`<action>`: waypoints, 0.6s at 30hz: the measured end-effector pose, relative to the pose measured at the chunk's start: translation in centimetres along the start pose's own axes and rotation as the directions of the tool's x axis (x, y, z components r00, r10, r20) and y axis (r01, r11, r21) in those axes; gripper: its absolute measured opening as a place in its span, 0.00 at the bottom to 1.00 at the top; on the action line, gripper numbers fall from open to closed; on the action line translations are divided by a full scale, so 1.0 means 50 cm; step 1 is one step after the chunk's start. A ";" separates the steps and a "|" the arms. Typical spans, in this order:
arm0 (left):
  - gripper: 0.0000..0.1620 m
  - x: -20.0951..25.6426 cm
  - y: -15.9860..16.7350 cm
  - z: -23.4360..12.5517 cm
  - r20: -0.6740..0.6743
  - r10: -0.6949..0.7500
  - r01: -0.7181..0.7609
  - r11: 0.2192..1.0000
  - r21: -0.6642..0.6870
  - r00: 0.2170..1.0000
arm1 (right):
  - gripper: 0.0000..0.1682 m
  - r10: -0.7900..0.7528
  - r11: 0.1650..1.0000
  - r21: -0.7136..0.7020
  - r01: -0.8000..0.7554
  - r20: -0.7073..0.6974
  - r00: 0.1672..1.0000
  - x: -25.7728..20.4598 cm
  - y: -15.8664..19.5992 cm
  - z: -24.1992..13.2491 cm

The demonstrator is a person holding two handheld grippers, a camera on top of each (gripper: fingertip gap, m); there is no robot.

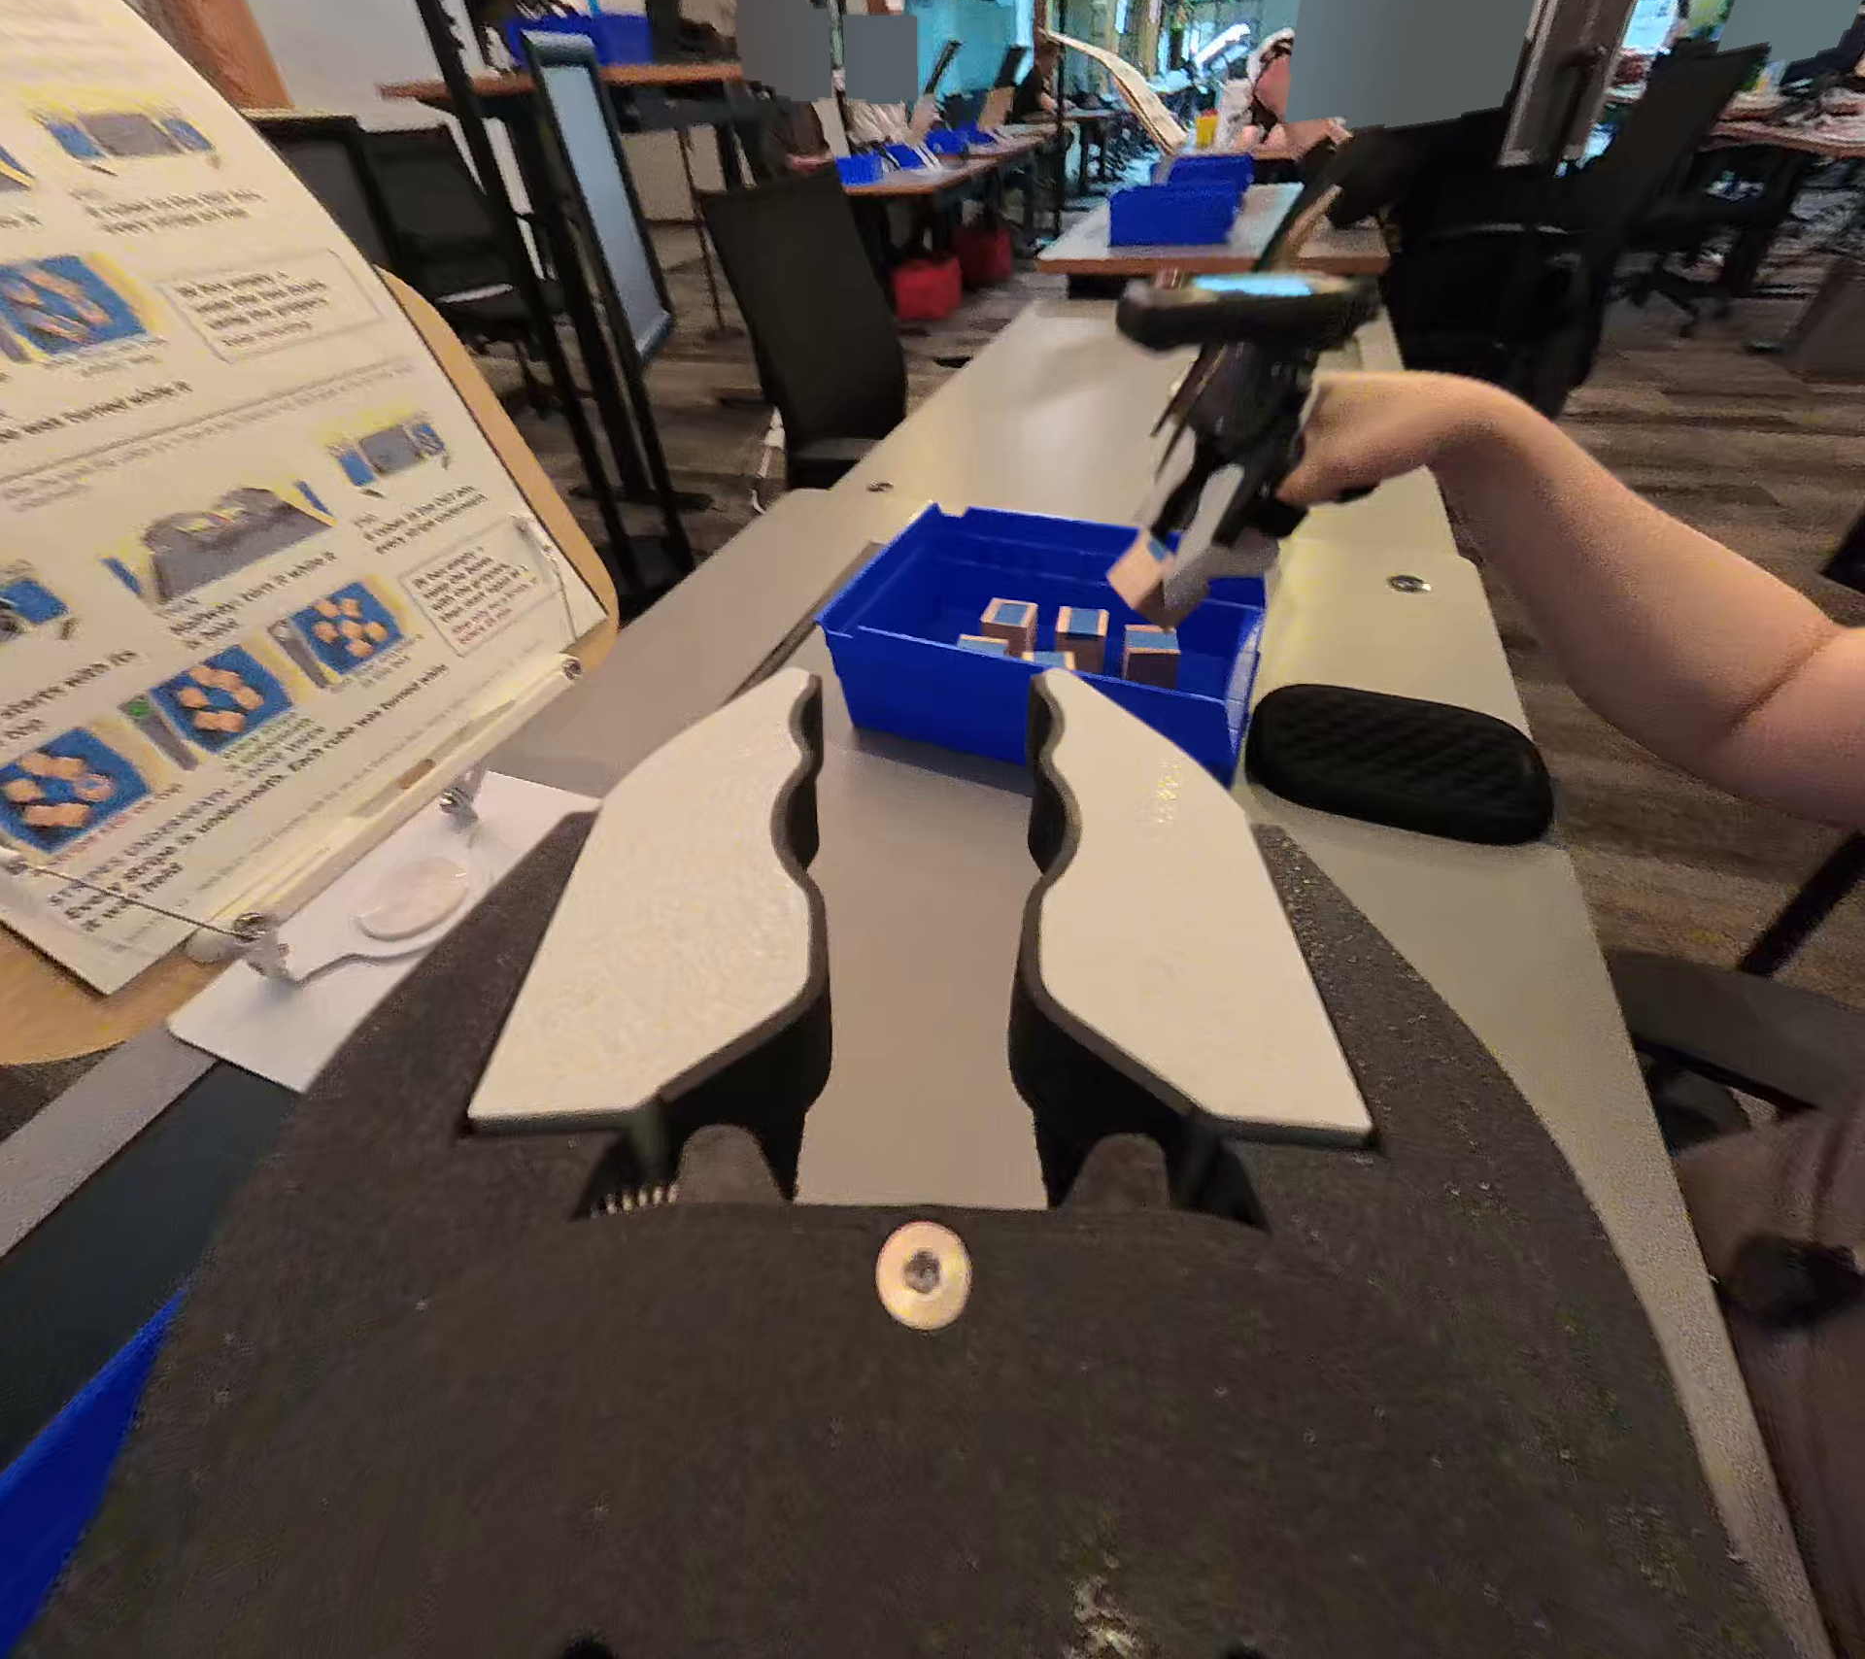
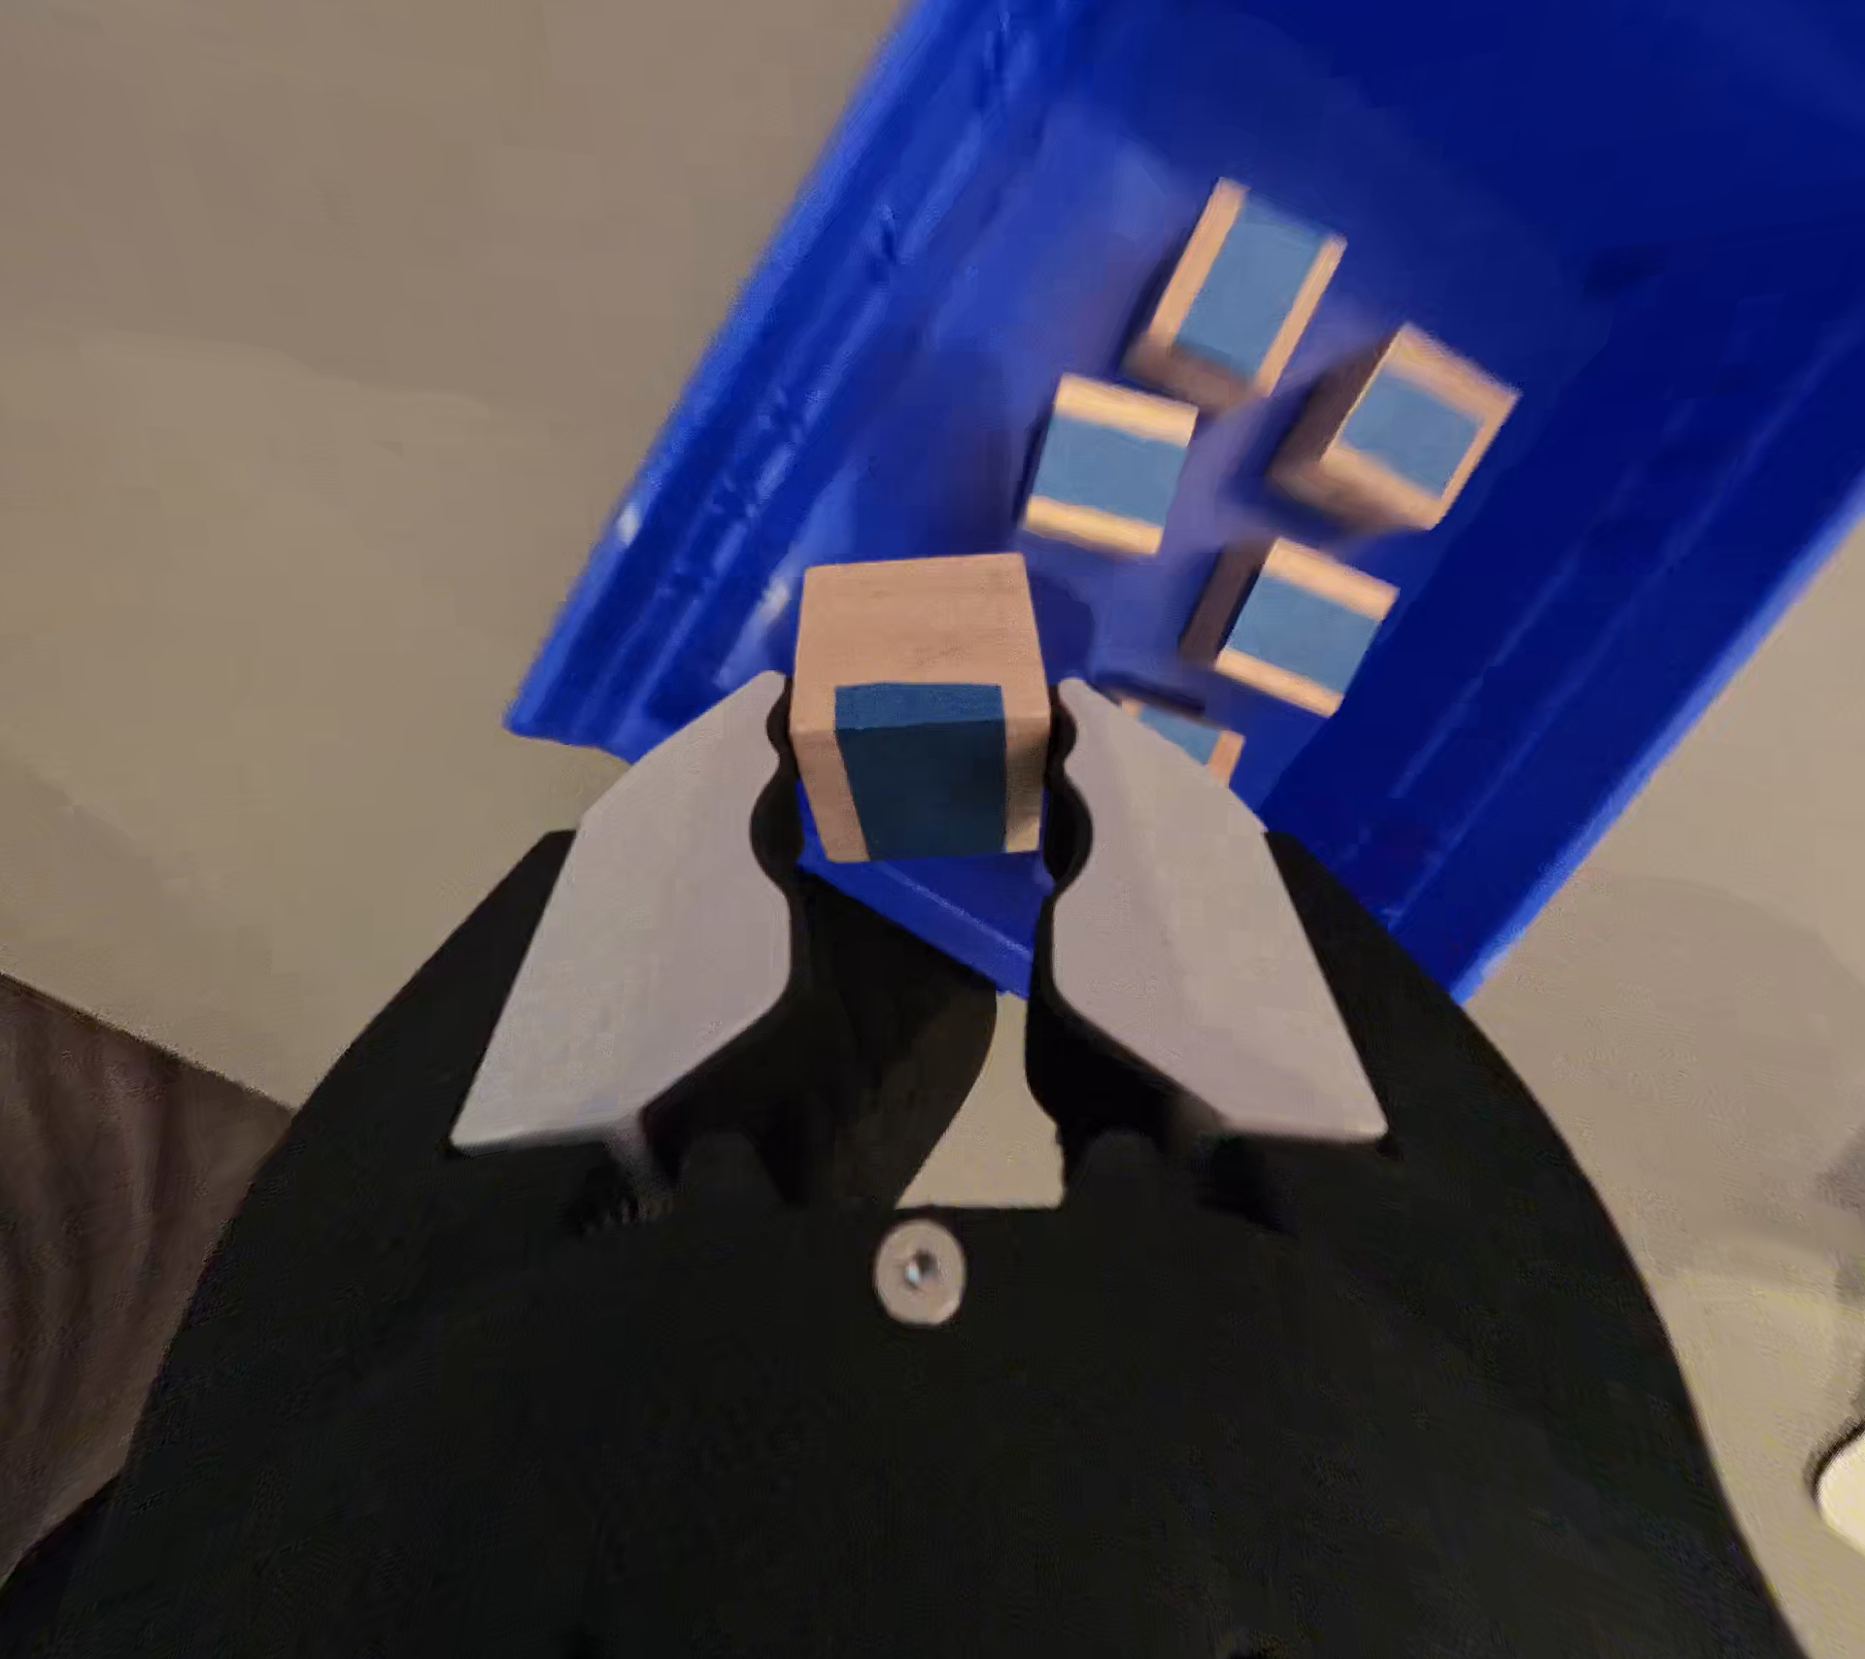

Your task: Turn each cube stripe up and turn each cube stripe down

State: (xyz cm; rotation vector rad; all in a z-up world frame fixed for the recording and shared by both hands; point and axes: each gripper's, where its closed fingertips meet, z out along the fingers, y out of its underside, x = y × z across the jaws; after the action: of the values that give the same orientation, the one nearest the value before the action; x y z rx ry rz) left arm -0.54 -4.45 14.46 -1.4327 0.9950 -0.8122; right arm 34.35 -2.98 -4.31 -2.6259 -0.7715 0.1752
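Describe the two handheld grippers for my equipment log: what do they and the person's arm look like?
Both grippers, left and right, match: two flat pale grey fingers with wavy black-edged inner sides, on a black textured body with a silver screw. From outside, the right one carries a phone-like device on top. The arm is bare, with no sleeve visible.

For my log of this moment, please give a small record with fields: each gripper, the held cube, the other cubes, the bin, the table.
right gripper: jaws shut on one wooden cube, above the bin's edge
held cube: lifted, blue stripe facing the camera
left gripper: jaws open, empty, back from the bin
other cubes: about five in the bin, the clearly seen ones stripe up
bin: blue, on the table
table: grey
instruction sheet: on a stand to the left
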 end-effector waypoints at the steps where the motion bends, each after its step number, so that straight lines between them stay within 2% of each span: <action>1: 0.23 -0.001 -0.001 -0.001 0.007 0.000 0.000 1.000 0.006 1.000 | 0.28 0.016 0.997 -0.070 -0.015 0.016 1.000 0.005 0.021 0.030; 4: 0.24 0.006 0.012 0.005 -0.024 -0.036 0.036 0.999 -0.034 0.999 | 0.28 0.050 0.973 -0.229 -0.036 0.057 0.997 0.010 0.063 0.110; 9: 0.25 0.009 0.031 0.011 -0.021 -0.012 0.010 0.996 -0.092 1.000 | 0.28 0.038 0.941 -0.336 -0.033 0.010 0.999 0.031 0.078 0.178; 15: 0.25 -0.002 0.041 0.006 -0.004 -0.012 0.011 0.993 -0.120 1.000 | 0.29 0.045 0.938 -0.345 -0.042 0.000 0.999 0.045 0.071 0.190; 18: 0.25 -0.013 0.042 -0.003 0.010 -0.033 0.034 0.992 -0.119 0.999 | 0.30 0.060 0.967 -0.248 -0.054 0.018 0.998 0.047 0.052 0.160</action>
State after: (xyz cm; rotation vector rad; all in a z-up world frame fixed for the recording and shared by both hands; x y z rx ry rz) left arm -1.20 -3.88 12.46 -1.5573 1.0302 -0.7808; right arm 35.80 -1.00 -12.68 -2.8887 -0.7711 0.1357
